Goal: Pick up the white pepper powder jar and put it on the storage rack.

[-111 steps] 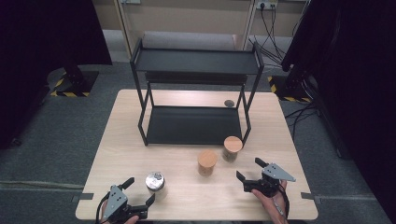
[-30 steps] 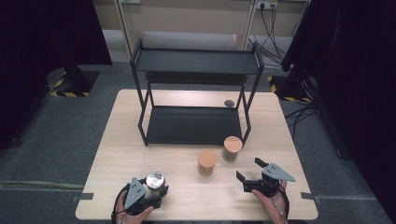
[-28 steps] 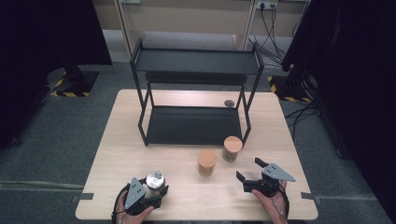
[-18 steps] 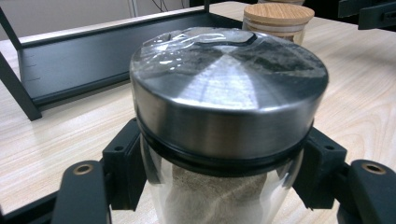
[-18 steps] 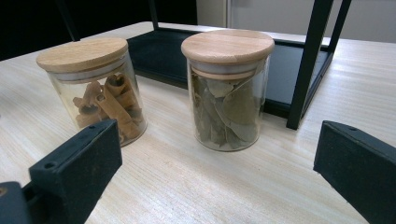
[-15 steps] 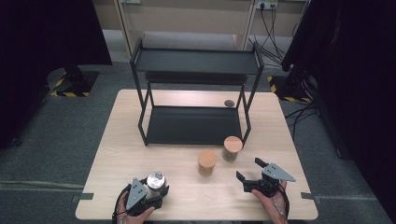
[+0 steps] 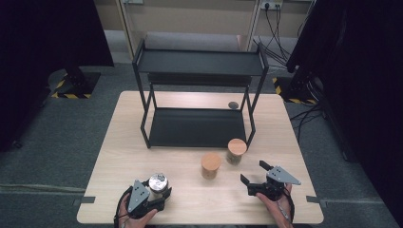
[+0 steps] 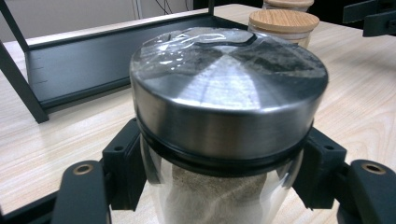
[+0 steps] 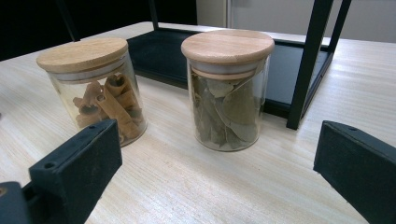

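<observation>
Left gripper (image 7: 153, 197): at the near left edge of the table (image 7: 123, 142), held in the person's left hand; jaws closed against the glass wall of the steel-lidded jar (image 7: 157, 184), one pad on each side just below the lid.
Steel-lidded jar: upright on the table near its front left corner; glass body with a brushed metal lid (image 8: 229, 88) and a black seal ring; pale powder fills the lower part in the left gripper view.
Right gripper (image 7: 256, 178): at the near right edge of the table, held in the person's right hand; jaws spread wide, nothing between the pads, pointing toward the two wooden-lidded jars.
Cinnamon jar (image 9: 95, 93): upright, wooden lid, holds rolled bark sticks; stands left of the leaf jar, apart from it.
Leaf jar (image 9: 228, 88): upright, wooden lid, holds dried green leaves; stands just in front of the shelf's front right leg.
Black shelf rack (image 7: 199, 64): two tiers, at the far middle of the table.
Small dark disc (image 7: 233, 105): on the table behind the rack's right side.
</observation>
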The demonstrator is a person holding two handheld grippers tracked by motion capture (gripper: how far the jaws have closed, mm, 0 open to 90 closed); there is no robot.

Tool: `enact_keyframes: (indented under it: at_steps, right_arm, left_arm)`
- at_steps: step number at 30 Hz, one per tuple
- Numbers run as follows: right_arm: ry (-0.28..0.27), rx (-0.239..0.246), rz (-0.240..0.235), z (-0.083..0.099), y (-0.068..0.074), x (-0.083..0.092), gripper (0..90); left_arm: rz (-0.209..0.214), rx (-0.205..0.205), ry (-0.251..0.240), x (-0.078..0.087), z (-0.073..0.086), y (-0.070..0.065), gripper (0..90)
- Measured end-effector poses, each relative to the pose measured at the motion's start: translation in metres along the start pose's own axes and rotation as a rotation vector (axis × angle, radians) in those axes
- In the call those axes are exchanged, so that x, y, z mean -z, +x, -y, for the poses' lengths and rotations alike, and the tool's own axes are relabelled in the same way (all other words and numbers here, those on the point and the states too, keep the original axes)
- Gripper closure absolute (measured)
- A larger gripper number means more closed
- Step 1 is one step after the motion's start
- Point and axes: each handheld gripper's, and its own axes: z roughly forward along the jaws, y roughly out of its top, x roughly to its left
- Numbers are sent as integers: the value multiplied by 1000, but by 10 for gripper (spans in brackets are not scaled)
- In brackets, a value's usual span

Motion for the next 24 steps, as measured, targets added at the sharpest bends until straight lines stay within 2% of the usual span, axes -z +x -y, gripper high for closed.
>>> enact_keyframes:
  at_steps: [24]
  right_arm:
    - [0, 3, -2, 0, 0, 0, 11]
  left_arm:
    - [-14, 13, 1, -6, -14, 7, 309]
